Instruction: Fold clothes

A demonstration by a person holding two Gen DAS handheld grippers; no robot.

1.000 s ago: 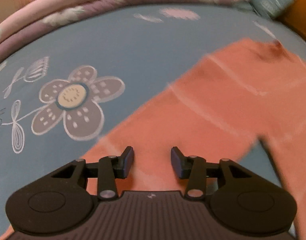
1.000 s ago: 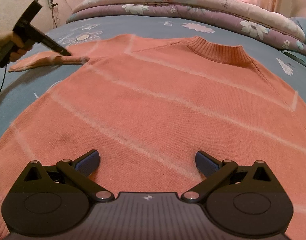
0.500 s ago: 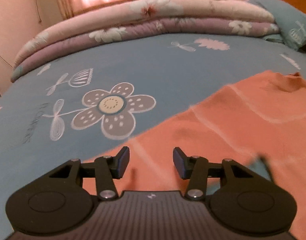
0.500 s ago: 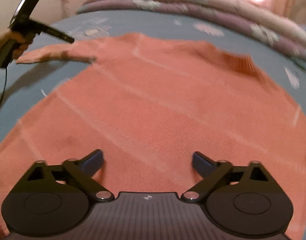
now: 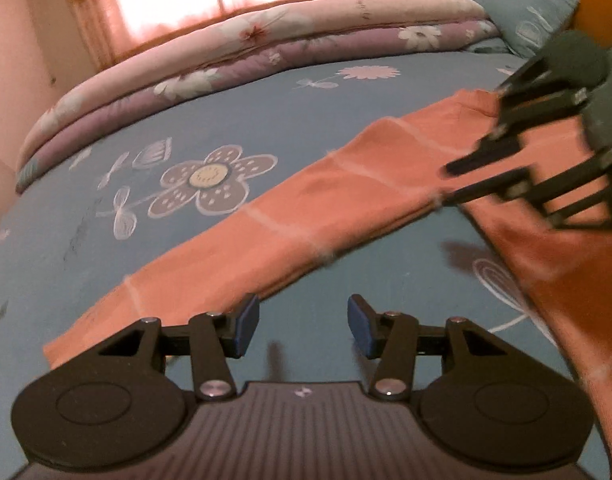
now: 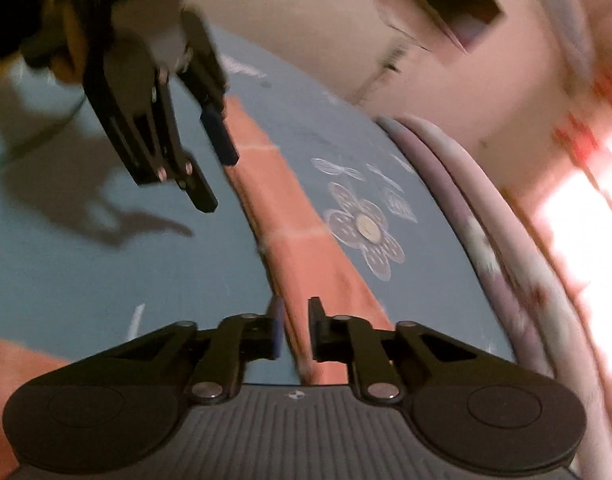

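my right tongs (image 6: 294,330) are closing, with the sleeve (image 5: 274,232) of the orange sweater (image 5: 566,264) between the jaws; blur hides whether the pads press yet. my left tongs (image 5: 304,326) hang half spread over the blue bed sheet (image 5: 266,120), holding nothing, just beside the sleeve's cuff end. the sweater lies flat on the bed, folded quilts (image 5: 246,52) along the far edge.

Your sweater (image 5: 338,196) is salmon-orange, crossed by thin pale stripes. It lies on a blue bedsheet (image 5: 306,120) printed with white-outlined flowers; the large flower (image 5: 216,180) has grey dotted petals and a cream centre. The folded quilts (image 5: 266,52) behind are pale pink over mauve, both with white blossoms. Your left tool (image 5: 303,326) and right tool (image 6: 295,334) are black with blue pads. The curtains (image 5: 94,8) glow pinkish.
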